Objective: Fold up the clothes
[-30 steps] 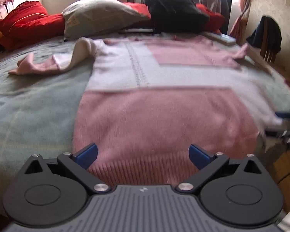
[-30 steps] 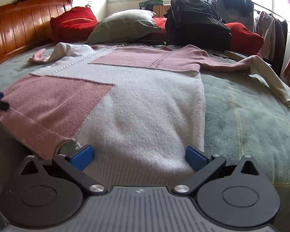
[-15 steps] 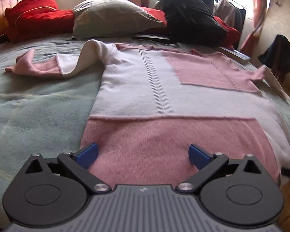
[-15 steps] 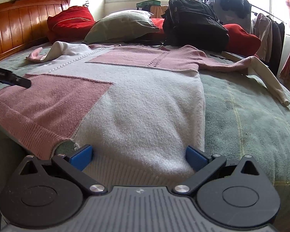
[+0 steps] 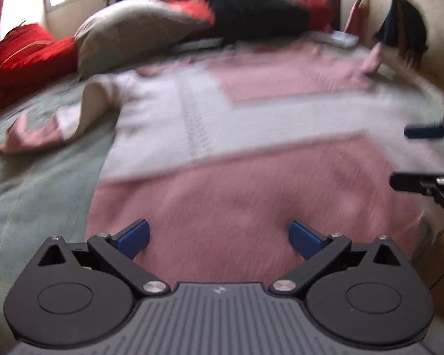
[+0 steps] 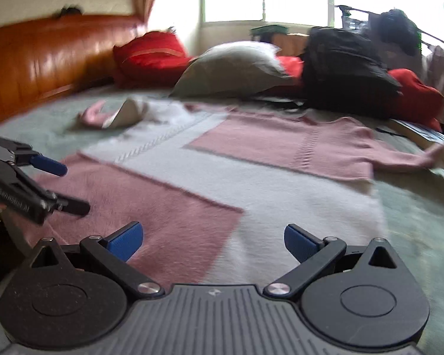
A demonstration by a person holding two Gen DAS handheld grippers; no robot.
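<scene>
spread flat across the green bed (image 5: 38, 177), sleeves flung out to either side: a pink-and-white knit sweater (image 5: 236, 153). soft, light and limp by the look of it, likely to sag and stretch where lifted, so best pinched at the ribbed hem corners or the shoulders. poised low over the near hem, both pointing up the garment: left hand-held gripper (image 5: 219, 238) and right hand-held gripper (image 6: 211, 241), each spread wide with nothing between the fingers.
</scene>
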